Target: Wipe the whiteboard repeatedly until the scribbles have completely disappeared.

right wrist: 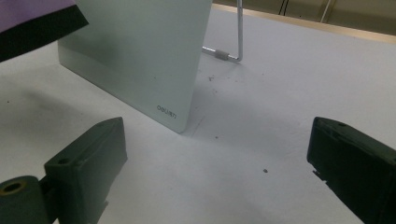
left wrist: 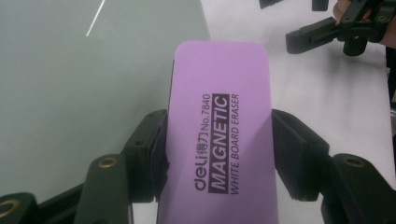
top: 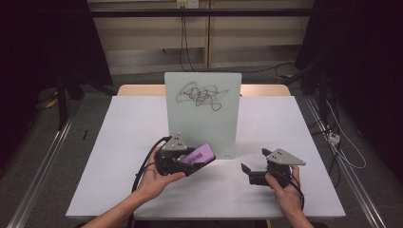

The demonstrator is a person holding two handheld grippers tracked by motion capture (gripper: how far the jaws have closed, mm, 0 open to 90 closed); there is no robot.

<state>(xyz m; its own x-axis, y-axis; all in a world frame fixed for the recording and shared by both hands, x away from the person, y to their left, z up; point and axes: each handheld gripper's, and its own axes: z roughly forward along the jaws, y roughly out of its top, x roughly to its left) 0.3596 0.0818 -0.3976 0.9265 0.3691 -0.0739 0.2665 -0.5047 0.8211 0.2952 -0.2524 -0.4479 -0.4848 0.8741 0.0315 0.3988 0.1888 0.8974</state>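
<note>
Purple eraser [left wrist: 219, 135]: a flat, round-cornered block printed "deli No.7840 MAGNETIC WHITE BOARD ERASER", with a black underside. I am holding it in the left hand-held gripper [top: 187, 159], whose jaws are pressing against its two long sides, the free end pointing toward the whiteboard [top: 203, 114]. It is hovering just in front of the board's lower left part; I cannot tell whether it is touching the board.

The whiteboard is standing upright near the middle of the worktop [top: 123, 142] on a wire stand [right wrist: 231, 53], carrying a black scribble [top: 202, 96] high on its face.

My left hand [top: 154, 178] is cupping its hand-held gripper from below, angling it up and to the right. My right hand [top: 285, 185] is gripping the right hand-held gripper [right wrist: 215, 163] low over the worktop, right of the board; its jaws are standing wide apart with nothing between them, pointing leftward at the board's lower right corner.

Bare worktop is lying open on both sides of the board and along the near edge.
</note>
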